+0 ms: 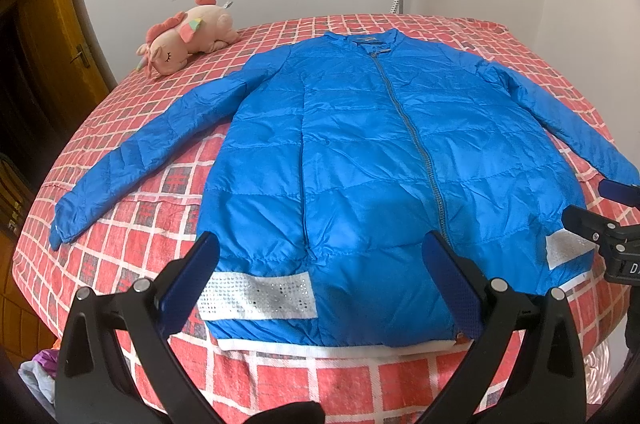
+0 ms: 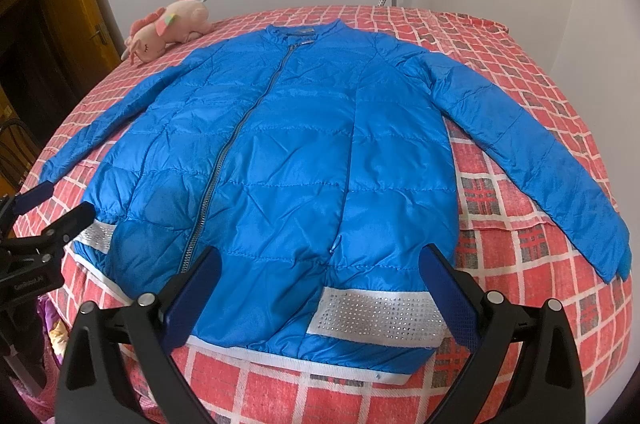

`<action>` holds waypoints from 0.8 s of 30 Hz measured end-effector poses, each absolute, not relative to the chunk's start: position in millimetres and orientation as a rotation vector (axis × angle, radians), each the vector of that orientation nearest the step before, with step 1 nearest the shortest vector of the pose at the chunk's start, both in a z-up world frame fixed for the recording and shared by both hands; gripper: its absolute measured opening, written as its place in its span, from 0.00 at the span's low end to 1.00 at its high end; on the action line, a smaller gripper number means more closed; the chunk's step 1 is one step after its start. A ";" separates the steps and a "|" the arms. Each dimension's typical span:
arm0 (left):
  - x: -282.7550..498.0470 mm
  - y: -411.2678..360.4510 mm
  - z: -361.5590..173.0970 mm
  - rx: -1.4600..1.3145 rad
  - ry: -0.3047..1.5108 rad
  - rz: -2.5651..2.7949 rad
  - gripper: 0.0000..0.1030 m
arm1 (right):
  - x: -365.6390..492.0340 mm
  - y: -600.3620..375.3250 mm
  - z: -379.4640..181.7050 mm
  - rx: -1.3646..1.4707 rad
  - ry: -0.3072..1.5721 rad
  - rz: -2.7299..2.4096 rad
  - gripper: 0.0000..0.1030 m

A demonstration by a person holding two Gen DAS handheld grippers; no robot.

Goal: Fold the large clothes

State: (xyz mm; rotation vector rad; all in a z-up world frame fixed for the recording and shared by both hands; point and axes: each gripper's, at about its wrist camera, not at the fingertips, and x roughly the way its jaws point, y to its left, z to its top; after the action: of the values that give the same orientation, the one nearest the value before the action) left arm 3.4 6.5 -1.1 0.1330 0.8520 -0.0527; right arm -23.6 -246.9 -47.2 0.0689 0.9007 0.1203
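Evidently folding is only beginning: the blue jacket point(image 1: 360, 151) is lying flat, zipped, sleeves spread, its hem along the bed's point(image 1: 160, 232) near edge. The left gripper point(image 1: 320, 264) and right gripper point(image 2: 320, 268) are hovering released above the hem, probably not touching; next, each needs a sleeve.

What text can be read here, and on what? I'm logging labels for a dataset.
"D": start of a cut-off marking on the right claw's black body, seen from the left wrist.
Small lettering on the left claw's body, in the right wrist view: too blurred to read.
Blue jacket collar label: too small to read.
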 end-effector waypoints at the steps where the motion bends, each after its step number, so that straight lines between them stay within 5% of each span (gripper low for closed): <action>1: 3.9 7.8 -1.6 0.132 0.852 -0.053 0.97 | -23.5 -247.1 -47.2 0.068 0.901 0.120 0.96; 24: 7.3 11.0 -5.9 0.133 0.854 -0.048 0.97 | -21.4 -245.0 -48.7 0.069 0.901 0.121 0.96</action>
State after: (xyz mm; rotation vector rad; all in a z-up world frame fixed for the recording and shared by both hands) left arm 7.3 11.0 -5.9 0.1333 0.8543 -0.0482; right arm -21.4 -245.0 -48.7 0.0688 0.9009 0.1215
